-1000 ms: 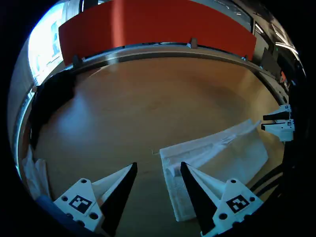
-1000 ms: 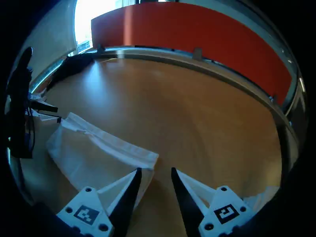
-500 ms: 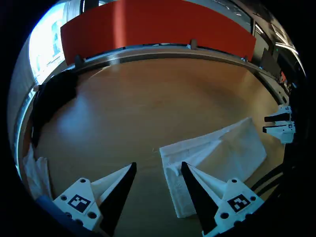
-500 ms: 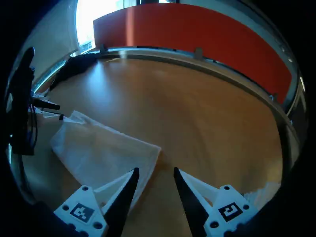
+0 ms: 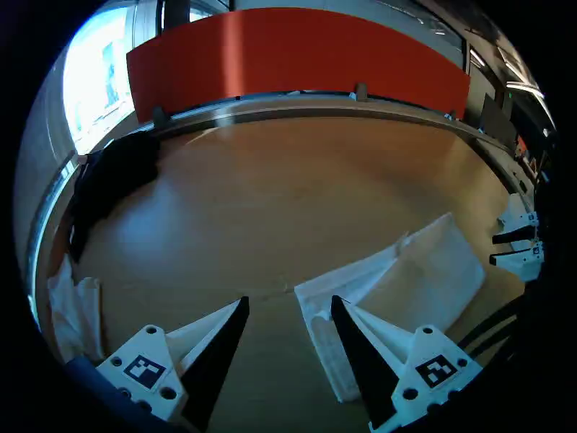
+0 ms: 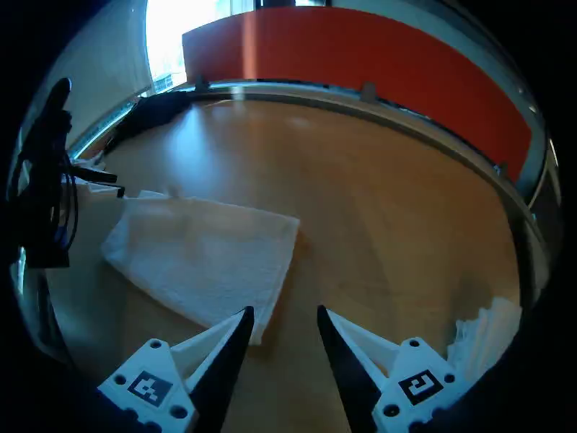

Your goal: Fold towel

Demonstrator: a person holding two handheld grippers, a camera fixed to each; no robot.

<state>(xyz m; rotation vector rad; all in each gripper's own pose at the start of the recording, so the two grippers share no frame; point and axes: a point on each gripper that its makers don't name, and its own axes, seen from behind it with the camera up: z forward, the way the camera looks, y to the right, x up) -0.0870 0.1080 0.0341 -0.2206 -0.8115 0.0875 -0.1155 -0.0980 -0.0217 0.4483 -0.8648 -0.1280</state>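
A white towel [image 5: 418, 278] lies folded flat on the wooden table [image 5: 288, 187]. In the left gripper view my left gripper [image 5: 288, 303] stands open and empty, its right finger just over the towel's near corner. My right gripper [image 5: 498, 247] shows at the far right edge, beside the towel's other end. In the right gripper view the towel [image 6: 202, 252] lies ahead and left of my right gripper [image 6: 284, 312], which is open with nothing between its fingers. The left gripper [image 6: 101, 182] sits at the towel's far left end.
A red panel [image 5: 303, 54] stands behind the table's back rim. A black cloth [image 5: 108, 180] lies at the left, and a crumpled white cloth [image 5: 68, 314] near the front left. A stack of white towels [image 6: 487, 335] rests at the front right.
The towel's raised top layer has dropped and now lies flat. Both grippers have drawn back slightly from it, still open.
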